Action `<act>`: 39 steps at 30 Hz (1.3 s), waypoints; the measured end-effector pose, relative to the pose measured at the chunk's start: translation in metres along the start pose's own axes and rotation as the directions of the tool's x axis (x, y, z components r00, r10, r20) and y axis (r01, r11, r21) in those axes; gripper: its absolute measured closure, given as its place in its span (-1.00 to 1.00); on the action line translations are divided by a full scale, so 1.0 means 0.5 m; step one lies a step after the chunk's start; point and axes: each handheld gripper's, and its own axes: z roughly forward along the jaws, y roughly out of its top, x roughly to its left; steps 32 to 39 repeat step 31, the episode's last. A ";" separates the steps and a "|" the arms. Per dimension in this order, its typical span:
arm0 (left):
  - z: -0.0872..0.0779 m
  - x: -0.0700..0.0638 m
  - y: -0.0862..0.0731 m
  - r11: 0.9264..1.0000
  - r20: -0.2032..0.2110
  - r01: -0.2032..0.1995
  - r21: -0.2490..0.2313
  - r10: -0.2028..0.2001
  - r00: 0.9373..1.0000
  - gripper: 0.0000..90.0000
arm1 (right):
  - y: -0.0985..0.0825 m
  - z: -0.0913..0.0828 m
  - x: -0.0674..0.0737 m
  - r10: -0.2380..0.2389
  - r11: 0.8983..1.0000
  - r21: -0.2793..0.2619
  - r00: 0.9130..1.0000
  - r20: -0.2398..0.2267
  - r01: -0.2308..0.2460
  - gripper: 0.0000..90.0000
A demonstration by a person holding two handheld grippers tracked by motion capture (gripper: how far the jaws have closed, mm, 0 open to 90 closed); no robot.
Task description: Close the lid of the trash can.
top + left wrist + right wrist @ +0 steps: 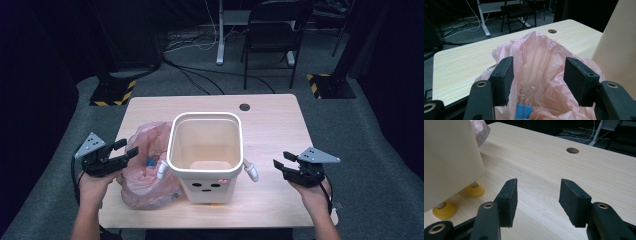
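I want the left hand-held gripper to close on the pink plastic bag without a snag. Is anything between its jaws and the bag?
Nothing visible blocks it. The left hand-held gripper is open, with the pink bag right ahead between its jaws. A blue binder clip lies low in the bag's folds, and the white bin stands beside it.

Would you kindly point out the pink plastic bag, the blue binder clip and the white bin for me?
pink plastic bag [541,57], left gripper view, on its crumpled upper folds.
blue binder clip [524,111], left gripper view, on its blue body.
white bin [207,187], high view, on its front wall.
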 end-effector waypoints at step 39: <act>0.032 -0.001 0.000 1.000 0.018 -0.011 0.029 0.011 1.000 -0.10 | -0.100 0.024 -0.076 0.116 0.987 0.095 0.985 0.129 -0.129 -0.17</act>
